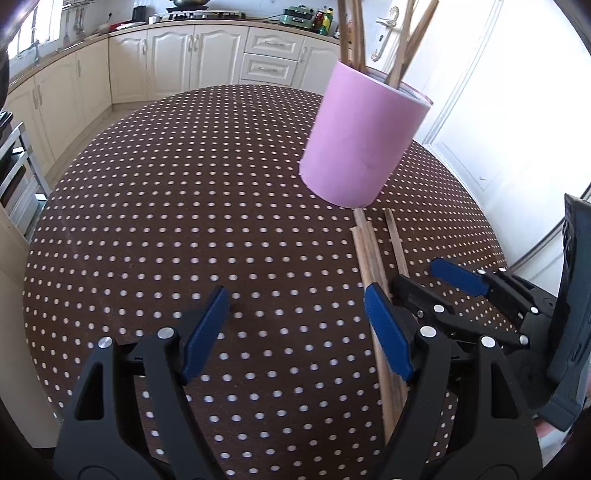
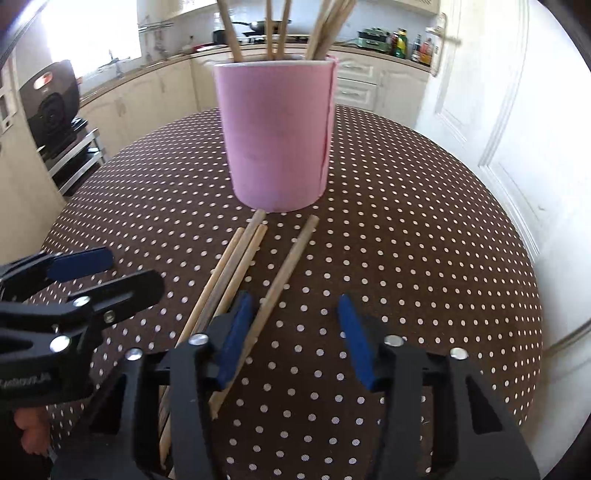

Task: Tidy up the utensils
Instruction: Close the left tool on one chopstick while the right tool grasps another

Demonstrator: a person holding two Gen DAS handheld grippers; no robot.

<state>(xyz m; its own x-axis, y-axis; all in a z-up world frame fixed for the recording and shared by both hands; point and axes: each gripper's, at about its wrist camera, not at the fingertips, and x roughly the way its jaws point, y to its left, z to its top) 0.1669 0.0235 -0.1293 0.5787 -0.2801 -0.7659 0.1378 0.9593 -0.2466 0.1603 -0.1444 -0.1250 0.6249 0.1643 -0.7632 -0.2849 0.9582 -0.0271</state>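
Observation:
A pink cup (image 1: 354,147) (image 2: 277,140) stands on the brown dotted table (image 1: 166,221) (image 2: 406,258) with several wooden chopsticks upright in it (image 1: 354,33) (image 2: 273,29). In front of it, loose chopsticks (image 1: 365,251) (image 2: 236,266) lie in a bundle, with one chopstick (image 2: 291,258) lying apart to their right. My right gripper (image 2: 294,297) (image 1: 415,273) is low over this lone chopstick. The stick runs between its jaws, close to the left pad (image 2: 236,332), and the right pad stands clear of it. My left gripper (image 1: 296,291) (image 2: 135,267) is open to the left of the bundle with nothing between its fingers.
Cream kitchen cabinets (image 1: 177,62) and a worktop with a hob run along the far side. A white door (image 2: 498,129) is at the right, and a dark appliance (image 2: 51,107) sits on a rack at the left. The table drops off on all sides.

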